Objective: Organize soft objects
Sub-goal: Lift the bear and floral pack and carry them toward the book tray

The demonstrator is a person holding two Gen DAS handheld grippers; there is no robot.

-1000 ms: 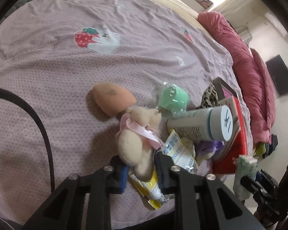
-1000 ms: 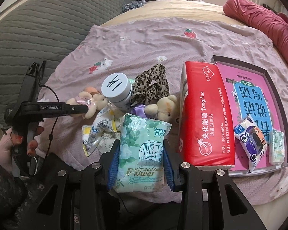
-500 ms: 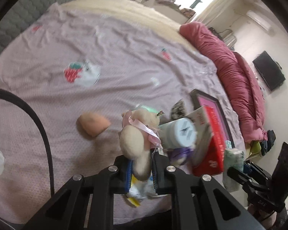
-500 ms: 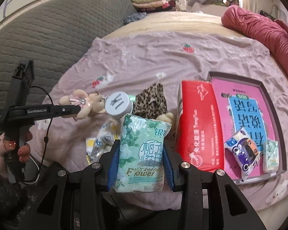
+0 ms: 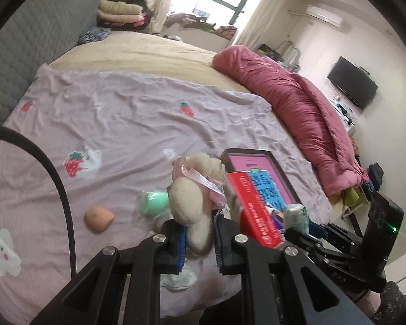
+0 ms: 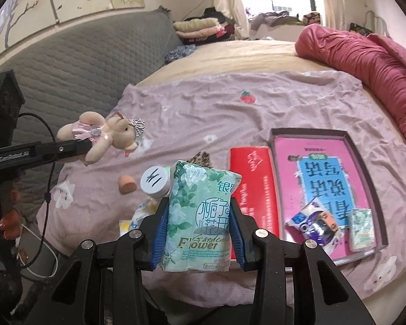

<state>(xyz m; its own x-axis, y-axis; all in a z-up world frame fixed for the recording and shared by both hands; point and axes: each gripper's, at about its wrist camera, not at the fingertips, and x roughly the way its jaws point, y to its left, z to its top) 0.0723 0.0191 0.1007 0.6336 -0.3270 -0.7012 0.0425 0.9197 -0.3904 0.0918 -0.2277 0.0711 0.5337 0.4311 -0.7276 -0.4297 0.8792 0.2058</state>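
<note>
My left gripper (image 5: pixel 199 239) is shut on a small beige teddy bear (image 5: pixel 192 200) with a pink ribbon, held in the air above the bed. The right wrist view shows the same bear (image 6: pixel 102 136) at the tip of the left gripper (image 6: pixel 88 146), well above the sheet. My right gripper (image 6: pixel 199 233) is shut on a green tissue pack (image 6: pixel 200 214), upright between its blue pads. From the left wrist view that pack (image 5: pixel 296 215) shows at the lower right. A dark-rimmed tray (image 6: pixel 365 162) with a pink book lies to the right, holding two small tissue packs (image 6: pixel 315 224).
A red tissue pack (image 6: pixel 253 189) lies against the tray's left side. A white-lidded bottle (image 6: pixel 154 181), a peach sponge (image 5: pixel 97 218), a green ball (image 5: pixel 153 203) and a leopard-print cloth (image 6: pixel 201 158) lie on the pink sheet (image 5: pixel 121 124). A rolled red quilt (image 5: pixel 297 108) lines the bed's far right.
The left gripper has lifted the bear off the pile and swung it up and rightward. The right gripper has risen a little with the green pack still in it.
</note>
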